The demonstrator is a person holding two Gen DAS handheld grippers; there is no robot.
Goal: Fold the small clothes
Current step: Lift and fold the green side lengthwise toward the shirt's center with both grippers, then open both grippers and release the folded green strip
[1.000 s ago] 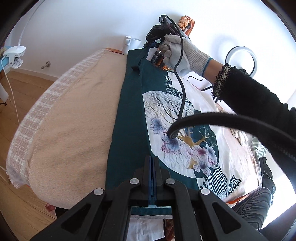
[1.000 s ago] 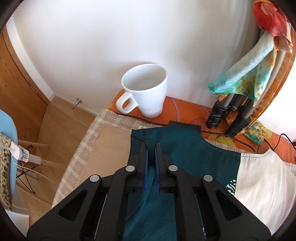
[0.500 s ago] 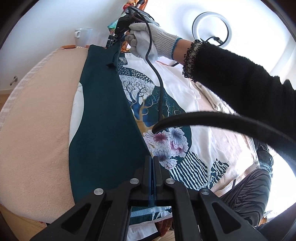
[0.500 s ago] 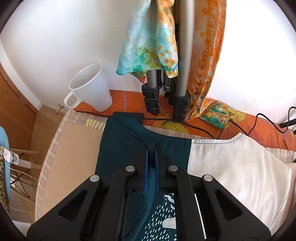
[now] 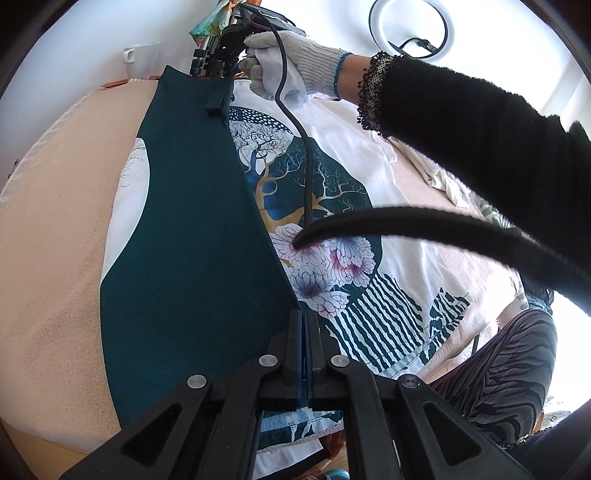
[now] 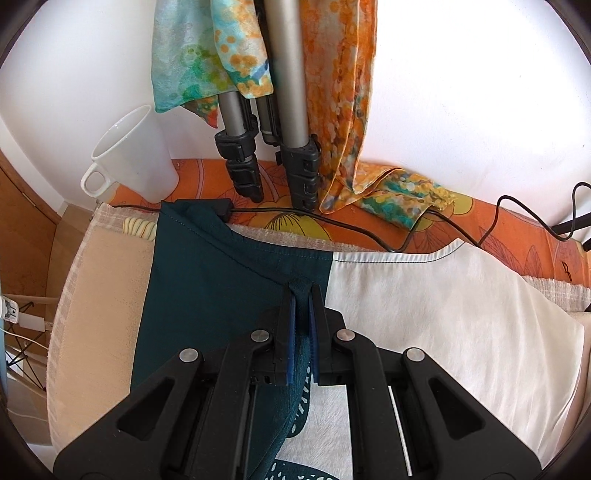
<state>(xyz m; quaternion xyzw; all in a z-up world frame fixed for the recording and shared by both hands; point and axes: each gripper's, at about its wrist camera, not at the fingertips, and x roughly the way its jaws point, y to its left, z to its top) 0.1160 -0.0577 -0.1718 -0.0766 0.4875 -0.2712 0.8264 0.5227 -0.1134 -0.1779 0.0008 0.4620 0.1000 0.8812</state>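
Observation:
A white garment (image 5: 399,206) printed with a dark teal circle, bare trees and flowers lies flat on a beige cloth-covered table (image 5: 62,229). Its left side is folded over the print as a plain dark teal panel (image 5: 192,236). My left gripper (image 5: 304,321) is shut on the near edge of that teal fold. My right gripper (image 6: 301,295) is shut on the far edge of the same fold (image 6: 207,288), next to the white fabric (image 6: 443,306). It also shows in the left wrist view (image 5: 221,79), held by a white-gloved hand (image 5: 288,70).
A white mug (image 6: 133,155) stands at the table's far edge by the wall. Tripod legs (image 6: 280,133) with colourful scarves (image 6: 332,92) stand behind the garment on an orange cloth, with black cables (image 6: 369,236). A thick black cable (image 5: 443,229) hangs over the print. A ring light (image 5: 406,26) is behind.
Both grippers have carried the teal fold to the right, further across the print. The teal panel now covers more of the garment's left side.

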